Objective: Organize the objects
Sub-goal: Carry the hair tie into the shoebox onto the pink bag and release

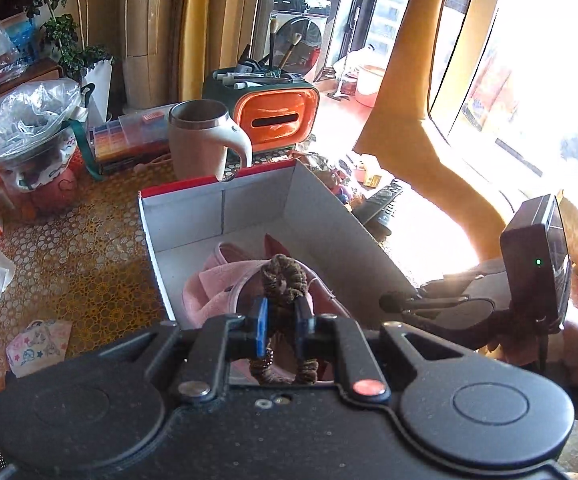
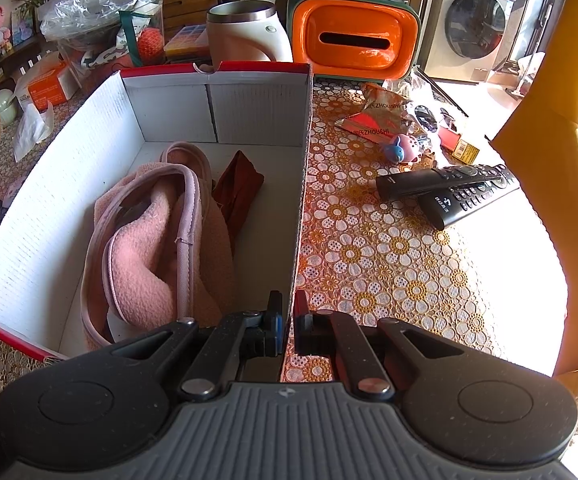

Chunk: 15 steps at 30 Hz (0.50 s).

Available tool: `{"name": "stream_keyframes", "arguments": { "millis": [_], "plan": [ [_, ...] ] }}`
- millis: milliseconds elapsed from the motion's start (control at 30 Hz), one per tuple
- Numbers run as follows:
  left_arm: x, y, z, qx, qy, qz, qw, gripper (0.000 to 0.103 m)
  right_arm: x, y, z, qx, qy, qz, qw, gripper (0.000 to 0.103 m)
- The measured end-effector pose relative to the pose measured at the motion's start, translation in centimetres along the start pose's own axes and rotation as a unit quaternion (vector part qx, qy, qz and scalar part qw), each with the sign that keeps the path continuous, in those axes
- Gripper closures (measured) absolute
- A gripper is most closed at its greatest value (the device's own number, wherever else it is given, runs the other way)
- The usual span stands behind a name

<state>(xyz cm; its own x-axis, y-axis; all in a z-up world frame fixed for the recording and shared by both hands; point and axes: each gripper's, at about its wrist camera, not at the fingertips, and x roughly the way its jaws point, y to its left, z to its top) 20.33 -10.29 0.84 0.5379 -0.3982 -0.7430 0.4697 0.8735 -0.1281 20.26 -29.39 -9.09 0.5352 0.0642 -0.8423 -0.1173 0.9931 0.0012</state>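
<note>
— Left tongs [image 1: 281, 322]?
— Pinching brown fabric scrunchie [image 1: 283, 280], above white cardboard box [image 1: 193, 216] on bench.
— Right tongs [image 2: 287, 330]?
— Pressed together on box wall, beside pink fleece cloth [image 2: 145, 256].

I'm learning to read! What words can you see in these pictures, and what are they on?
"ZHOUSHI": printed twice on the orange snack packet on the table.
Remote controls: button marks too small to read.
Orange carton beside the box: print too blurred to read.
Washing machine: small label, unreadable.
Patterned pouch: only pictures, no words readable.
</note>
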Motion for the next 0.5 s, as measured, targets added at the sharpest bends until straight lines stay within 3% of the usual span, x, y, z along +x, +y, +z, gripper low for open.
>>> {"name": "stream_keyframes", "arguments": {
  "millis": [500],
  "plan": [
    [8.6,-0.8,0.3,0.005,0.069,0.033,0.9970,0.091,0.0,0.0,-0.1,0.001,0.000,0.002,1.000,0.099]
  ]
}}
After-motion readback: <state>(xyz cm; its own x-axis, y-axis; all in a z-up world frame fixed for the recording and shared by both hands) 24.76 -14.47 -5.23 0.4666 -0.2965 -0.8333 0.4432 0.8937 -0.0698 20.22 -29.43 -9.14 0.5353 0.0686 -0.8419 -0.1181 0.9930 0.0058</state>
